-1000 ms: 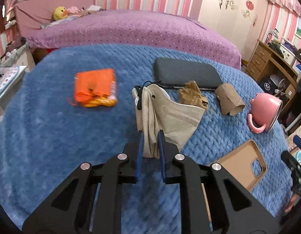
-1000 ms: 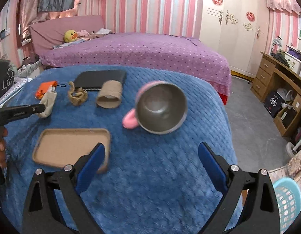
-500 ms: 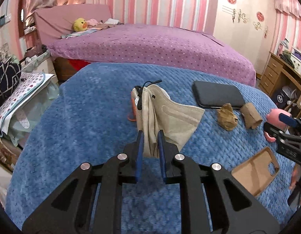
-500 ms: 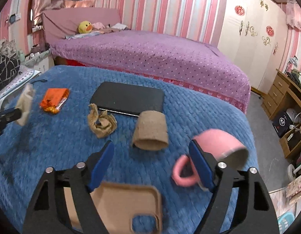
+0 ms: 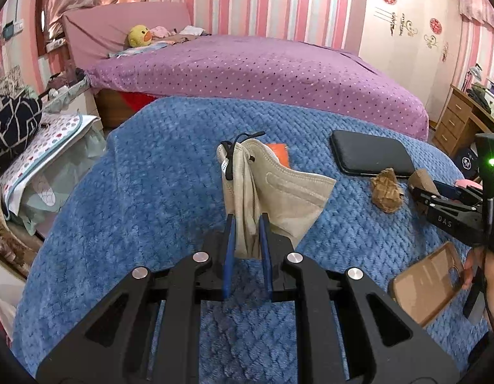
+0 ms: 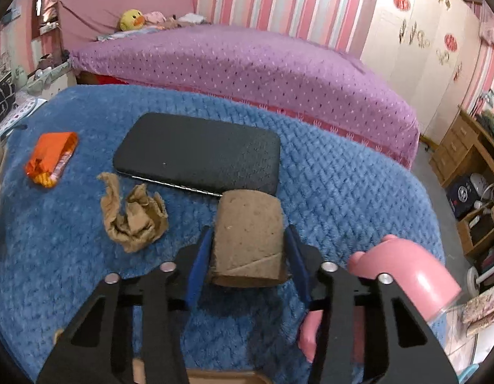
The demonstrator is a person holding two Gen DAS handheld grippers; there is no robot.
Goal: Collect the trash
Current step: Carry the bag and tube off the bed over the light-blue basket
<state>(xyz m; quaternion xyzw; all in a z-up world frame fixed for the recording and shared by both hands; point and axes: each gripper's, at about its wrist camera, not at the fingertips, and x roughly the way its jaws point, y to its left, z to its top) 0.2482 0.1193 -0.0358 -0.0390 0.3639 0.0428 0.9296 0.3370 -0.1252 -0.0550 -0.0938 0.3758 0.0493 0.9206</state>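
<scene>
The left gripper (image 5: 247, 224) is closed on a beige face mask (image 5: 272, 188), held up above the blue blanket (image 5: 135, 198); the mask's folded edge is pinched between the blue pads while its black ear loops hang at the top.

The right gripper (image 6: 248, 249) sits low over the blanket with its jaws set narrowly around a cardboard tube (image 6: 248, 236) — one pad (image 6: 200, 259) on each side of it, close against the cardboard, though whether they press it cannot be told. The tube lies on the blanket near the right edge, just in front of a black phone (image 6: 199, 153), and its near end touches or nearly touches the phone's front edge.

Left of the tube lies a crumpled brown paper (image 6: 131, 217), apart from it. Farther left, toward the blanket's left edge, is an orange wrapper (image 6: 51, 156), torn open at its near end; what is inside it cannot be made out.

A pink mug (image 6: 403, 275) lies on its side at the right edge, just beside the right gripper's frame, its mouth turned away from the camera, so its contents cannot be seen. A brown phone case (image 5: 429, 278) lies near the front right corner of the blanket — hollow side up, nothing in it.
</scene>
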